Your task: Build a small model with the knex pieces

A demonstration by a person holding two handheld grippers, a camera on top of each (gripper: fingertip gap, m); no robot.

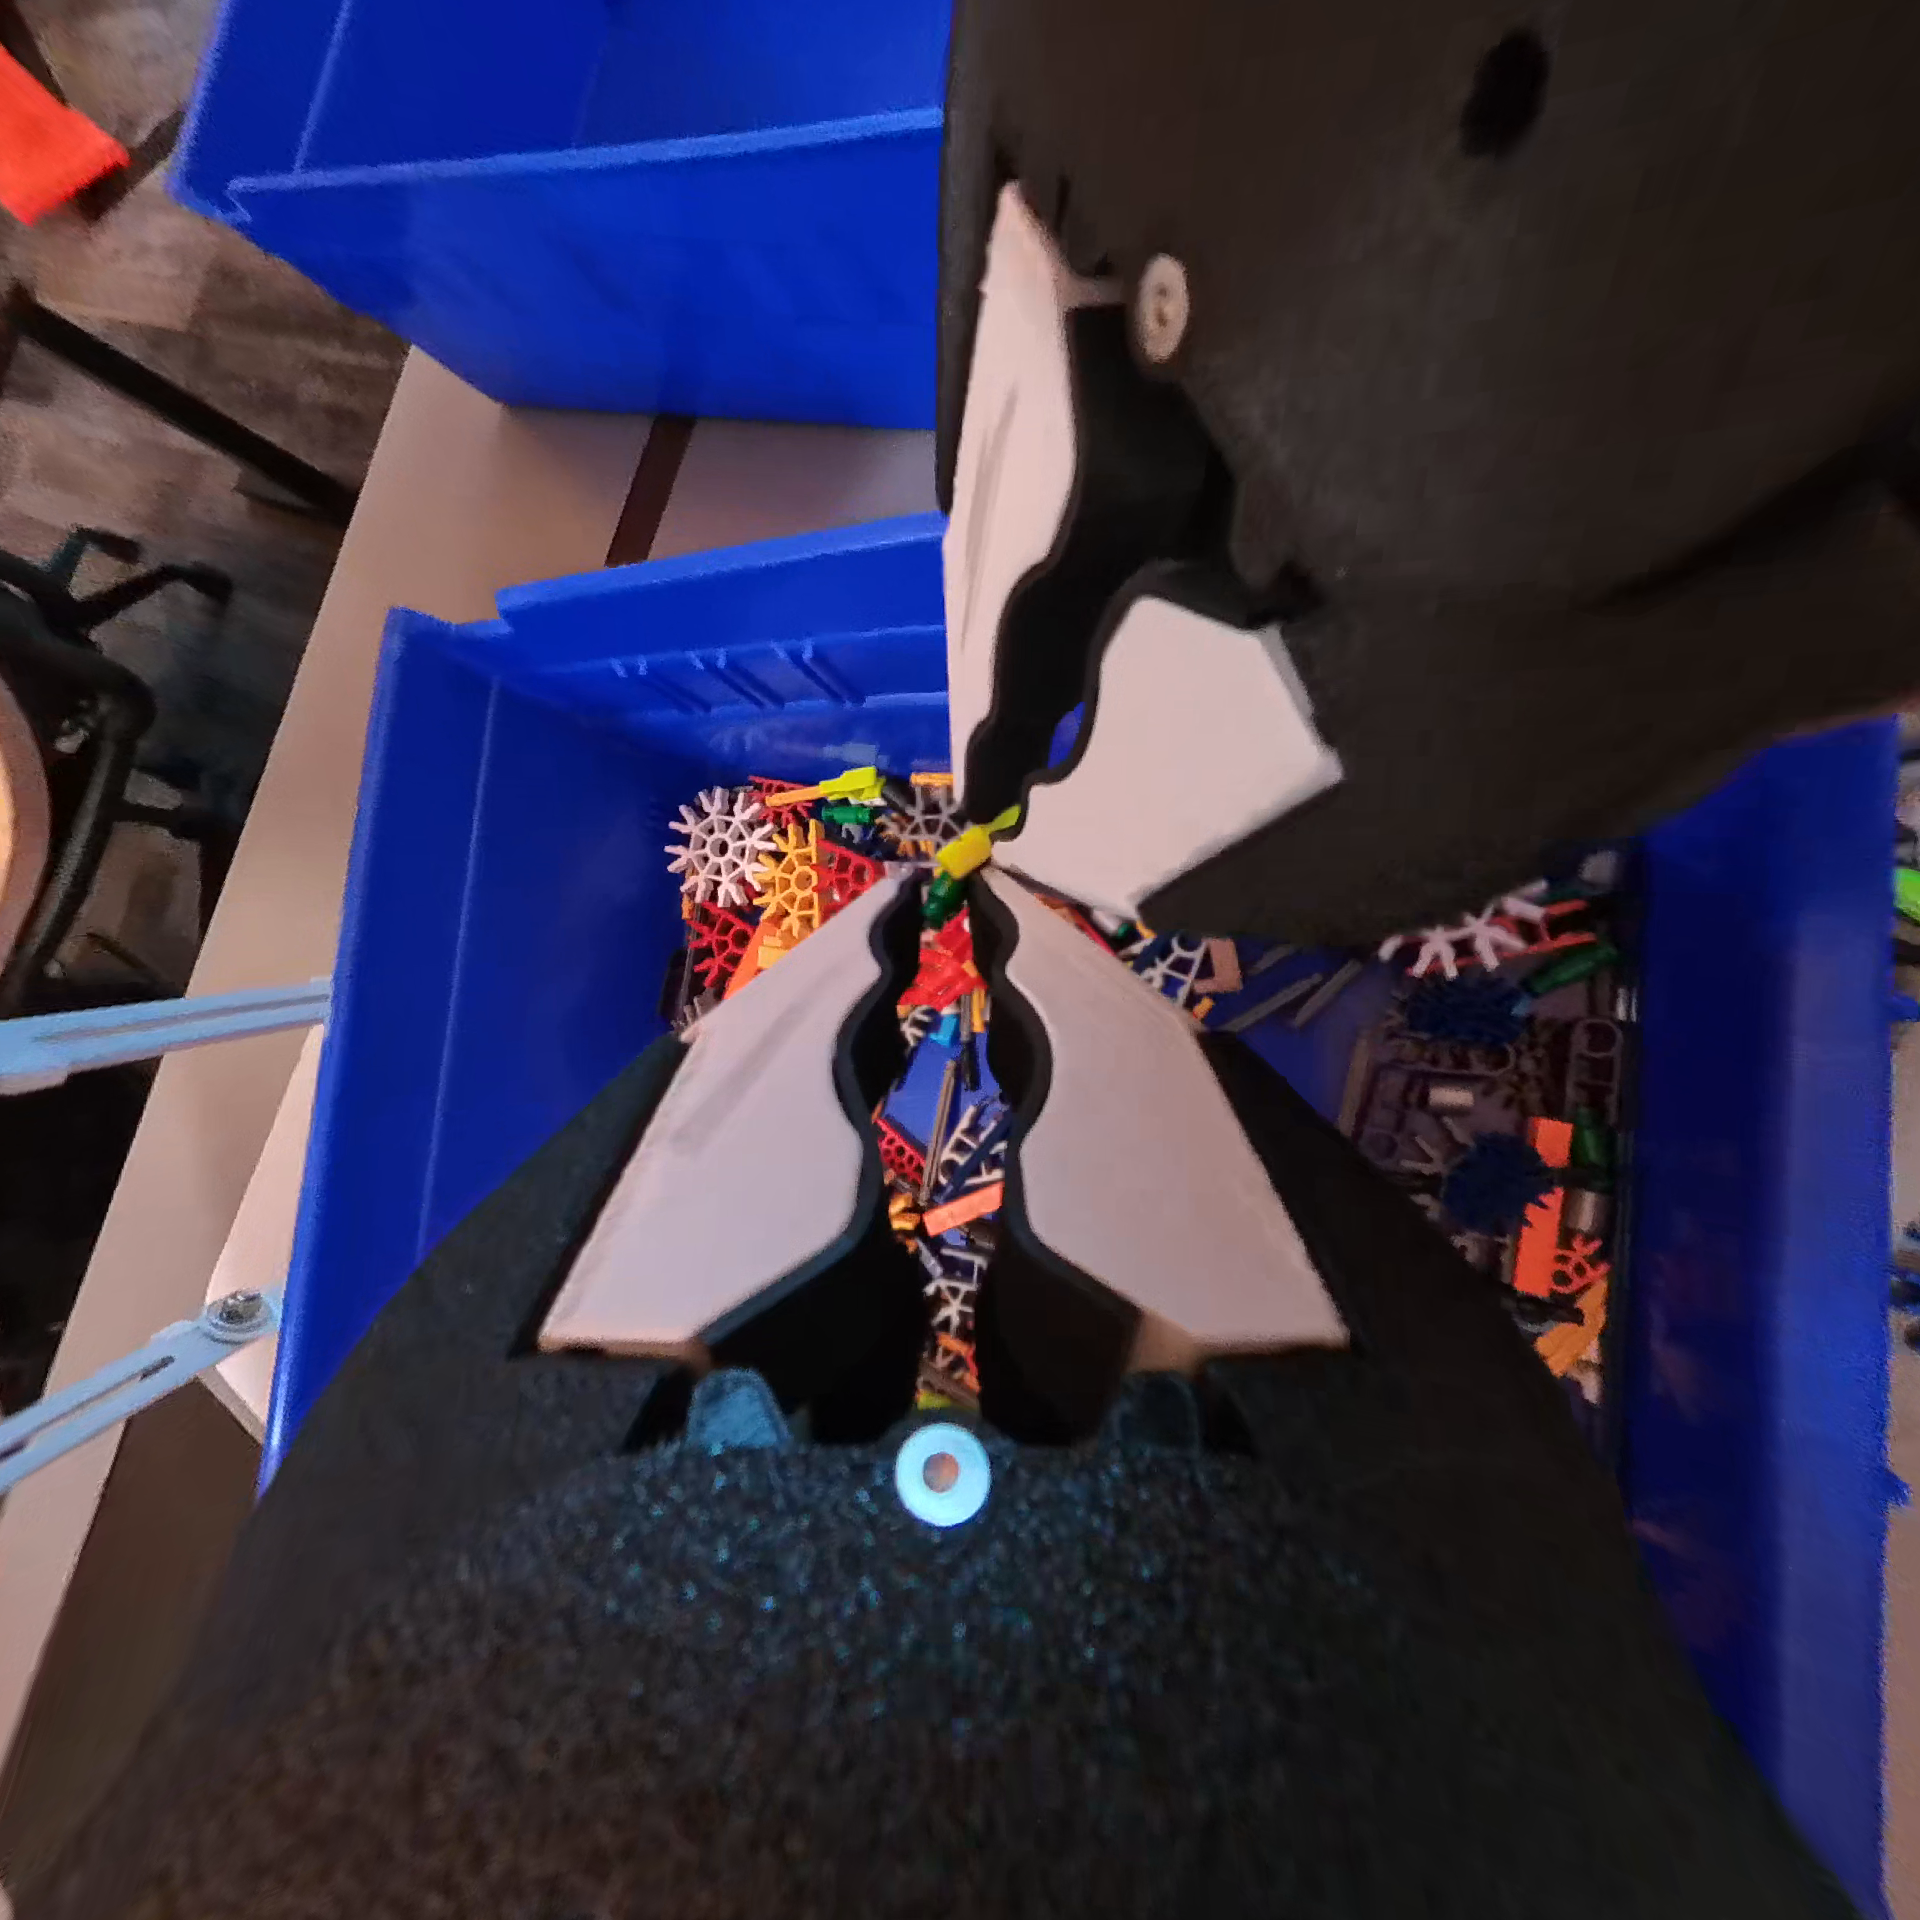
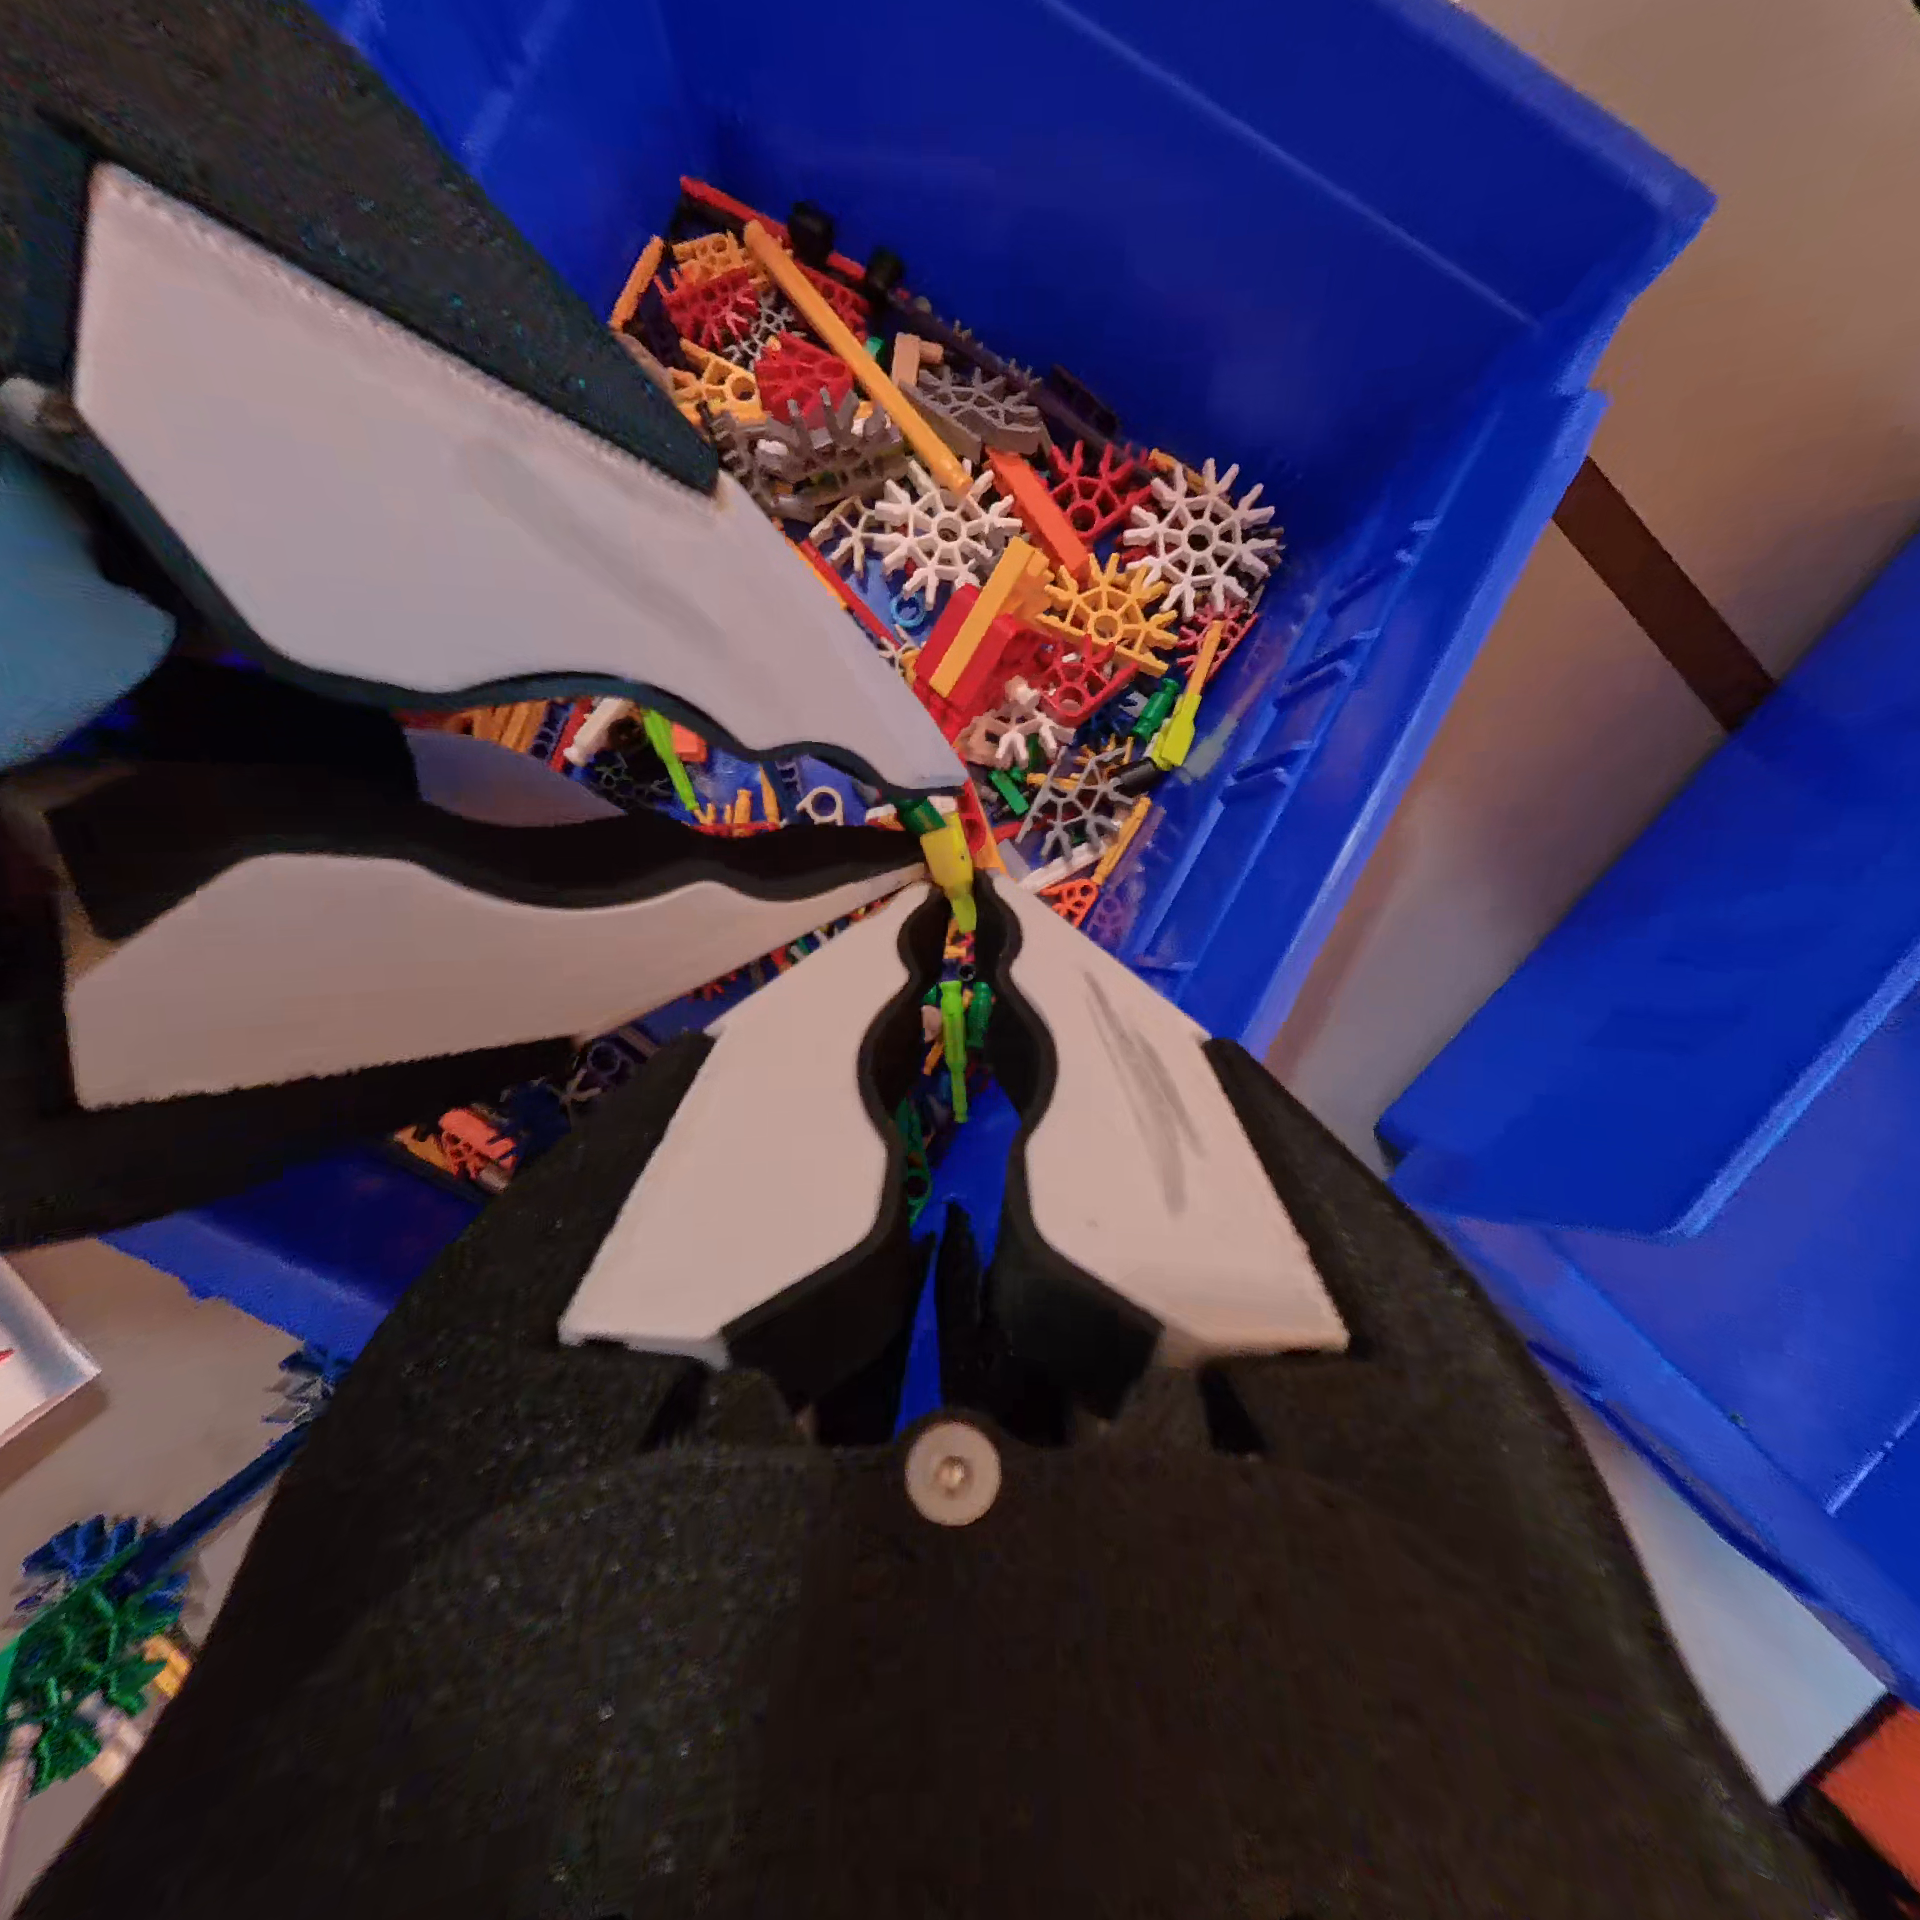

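Over the blue bin [image 2: 1351, 260] of building-toy pieces, the left gripper [image 1: 948, 891] and right gripper [image 2: 964, 902] meet tip to tip, each pinched nearly closed on one end of a small yellow-and-green rod [image 2: 948, 854]. It looks light, stiff and slick, best held at its ends. Loose connectors [image 2: 1195, 540] lie below; the bin's walls stand close, with more room above.

both tongs [image 2: 961, 896] pinch one yellow-green rod [image 2: 948, 850] over blue bin [image 2: 1351, 260].
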